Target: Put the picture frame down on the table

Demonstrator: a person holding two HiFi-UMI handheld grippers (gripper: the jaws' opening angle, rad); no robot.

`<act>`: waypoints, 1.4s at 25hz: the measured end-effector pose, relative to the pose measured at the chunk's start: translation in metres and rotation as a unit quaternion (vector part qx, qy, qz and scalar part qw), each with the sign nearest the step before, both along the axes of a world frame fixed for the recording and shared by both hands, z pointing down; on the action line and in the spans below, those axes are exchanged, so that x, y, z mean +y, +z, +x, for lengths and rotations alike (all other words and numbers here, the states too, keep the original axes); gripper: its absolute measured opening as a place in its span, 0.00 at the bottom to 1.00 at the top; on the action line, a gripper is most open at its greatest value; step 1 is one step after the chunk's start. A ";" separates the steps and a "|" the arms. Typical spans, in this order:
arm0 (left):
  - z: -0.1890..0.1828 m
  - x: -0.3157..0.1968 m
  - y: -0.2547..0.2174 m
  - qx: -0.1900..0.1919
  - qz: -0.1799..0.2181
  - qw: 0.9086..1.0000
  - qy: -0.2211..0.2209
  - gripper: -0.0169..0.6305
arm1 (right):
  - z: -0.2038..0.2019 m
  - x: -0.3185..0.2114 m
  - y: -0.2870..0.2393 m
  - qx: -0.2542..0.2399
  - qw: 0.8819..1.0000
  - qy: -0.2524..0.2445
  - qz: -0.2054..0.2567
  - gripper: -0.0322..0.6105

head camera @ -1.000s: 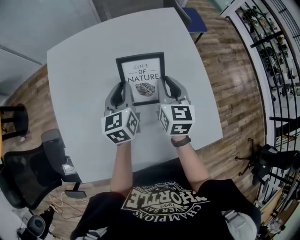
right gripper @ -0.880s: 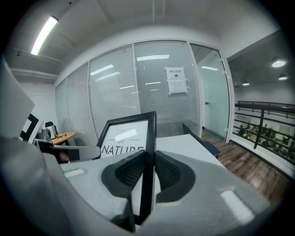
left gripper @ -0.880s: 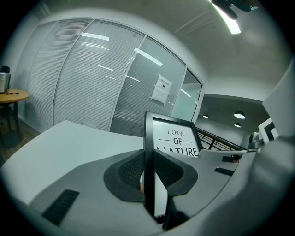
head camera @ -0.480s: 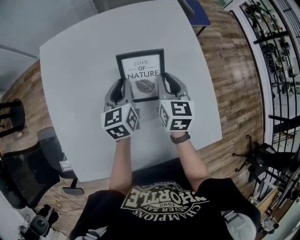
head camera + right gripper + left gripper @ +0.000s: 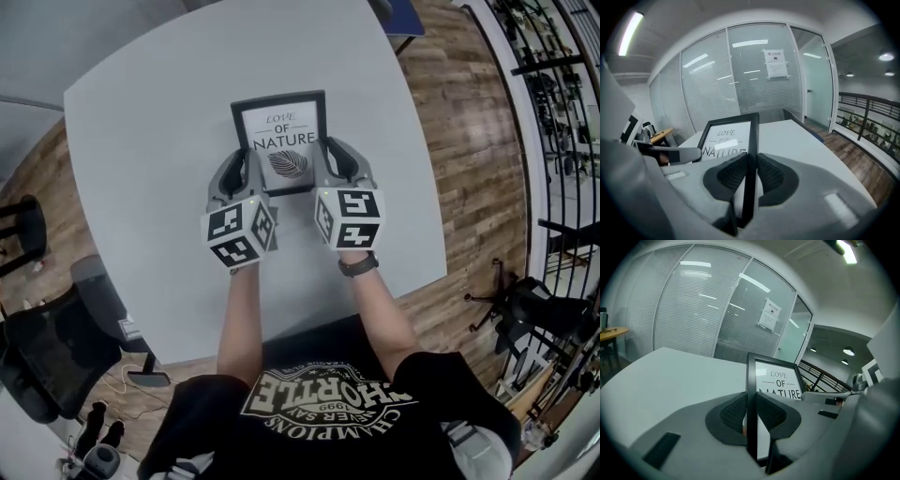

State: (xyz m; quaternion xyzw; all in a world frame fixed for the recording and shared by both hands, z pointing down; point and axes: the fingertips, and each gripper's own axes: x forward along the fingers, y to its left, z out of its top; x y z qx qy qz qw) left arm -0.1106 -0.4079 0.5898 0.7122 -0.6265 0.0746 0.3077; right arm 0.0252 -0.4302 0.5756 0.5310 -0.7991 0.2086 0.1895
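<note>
Since the earlier frames, both tools and the black-framed rectangular picture frame (image 5: 279, 141) have shifted a little toward the top of the head view, and the grip on it looks unchanged. The frame sits just above the centre of that view, over the middle of the pale grey table (image 5: 141, 141), with its white print reading "LOVE OF NATURE" and a leaf drawing facing the camera. Whether its lower edge touches the table cannot be told.

The left tool (image 5: 244, 169) is closed on the frame's left-hand edge. In the left gripper view, the two dark ribbed pads of the tool (image 5: 751, 401) press against either side of the black moulding at centre frame, and the print (image 5: 777, 380) shows to the right of it. The right tool (image 5: 333, 157) is closed in the same way on the right-hand edge. In the right gripper view, the tool (image 5: 751, 166) pinches the black strip, with the print (image 5: 726, 136) to the left of it.

Each tool carries a white cube with black square markers, one left of centre (image 5: 239, 232) and one right of centre (image 5: 348, 217). A dark watch (image 5: 359, 265) circles the right wrist. Wooden plank flooring (image 5: 450, 141) fills the right side, and a black office chair (image 5: 37, 356) stands at lower left.
</note>
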 end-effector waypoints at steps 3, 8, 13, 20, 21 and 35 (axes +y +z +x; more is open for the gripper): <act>0.002 -0.007 0.012 -0.001 -0.011 1.000 0.004 0.14 | 0.002 -0.006 0.014 0.001 1.000 0.003 -0.011 0.15; 0.007 -0.023 0.034 -0.003 -0.031 0.999 0.010 0.14 | 0.007 -0.021 0.037 0.003 1.000 0.008 -0.030 0.15; 0.011 -0.038 0.057 -0.001 -0.052 0.999 0.013 0.14 | 0.010 -0.036 0.060 0.010 0.999 0.008 -0.048 0.15; 0.012 -0.046 0.086 -0.003 -0.077 0.997 0.017 0.13 | 0.010 -0.045 0.087 0.024 0.997 0.007 -0.067 0.15; 0.012 -0.047 0.090 -0.004 -0.081 0.997 0.018 0.13 | 0.010 -0.046 0.090 0.026 0.997 0.006 -0.069 0.15; 0.012 -0.064 0.137 -0.008 -0.117 0.993 0.023 0.14 | 0.009 -0.064 0.139 0.041 0.994 0.011 -0.105 0.15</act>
